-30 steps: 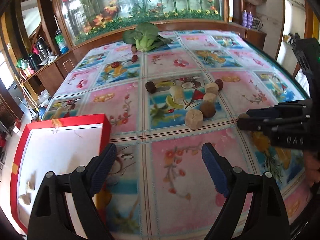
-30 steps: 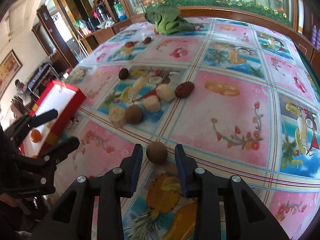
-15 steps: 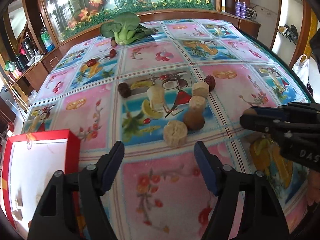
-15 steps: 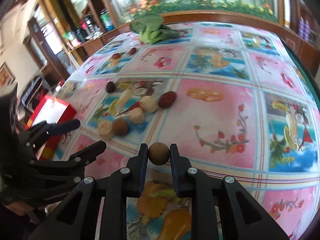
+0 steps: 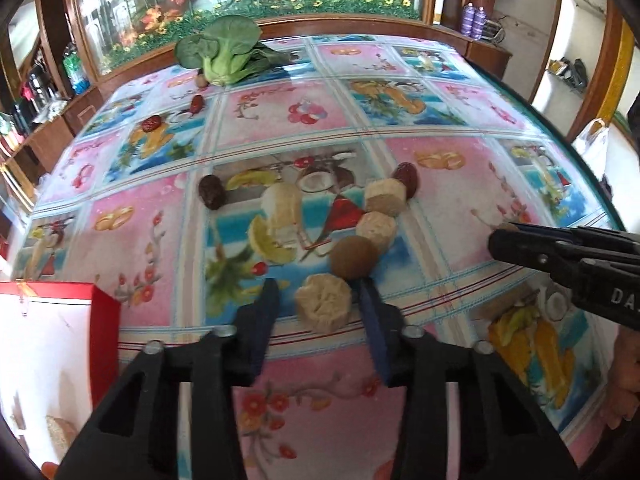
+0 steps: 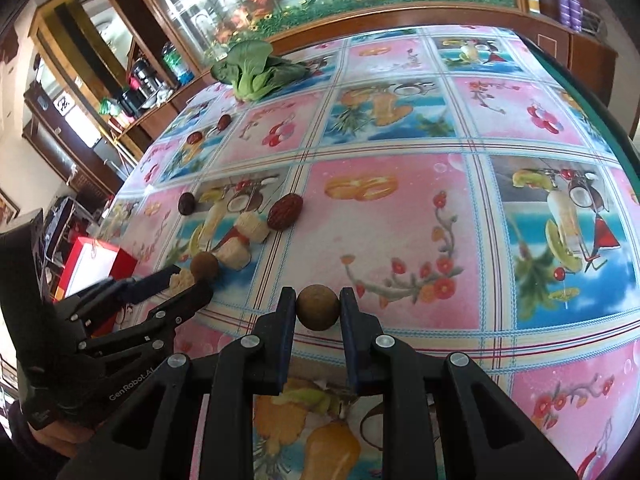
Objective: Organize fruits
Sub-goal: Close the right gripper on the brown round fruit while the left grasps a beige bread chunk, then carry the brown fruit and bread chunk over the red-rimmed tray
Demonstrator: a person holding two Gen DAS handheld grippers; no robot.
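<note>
L tongs [image 5: 316, 300], wide open 1 s ago, now closing round banana chunk [image 5: 324, 307]; R tongs [image 6: 318, 309] clenched on brown fruit [image 6: 318, 308] – both picks near ready for red box [image 5: 105, 320].

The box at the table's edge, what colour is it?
The box is red outside and white inside, clearest in the left wrist view.

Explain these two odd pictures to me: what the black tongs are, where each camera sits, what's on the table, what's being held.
A person holds a two-fingered clamp in each hand, and each carries a wide-angle camera looking along its jaws. In the left one's picture, the left gripper is closing around a pale banana chunk. In the right one's picture, the right gripper holds a round brown fruit. On the flowery tablecloth lie more chunks, red dates, a leafy green and a red box.
</note>
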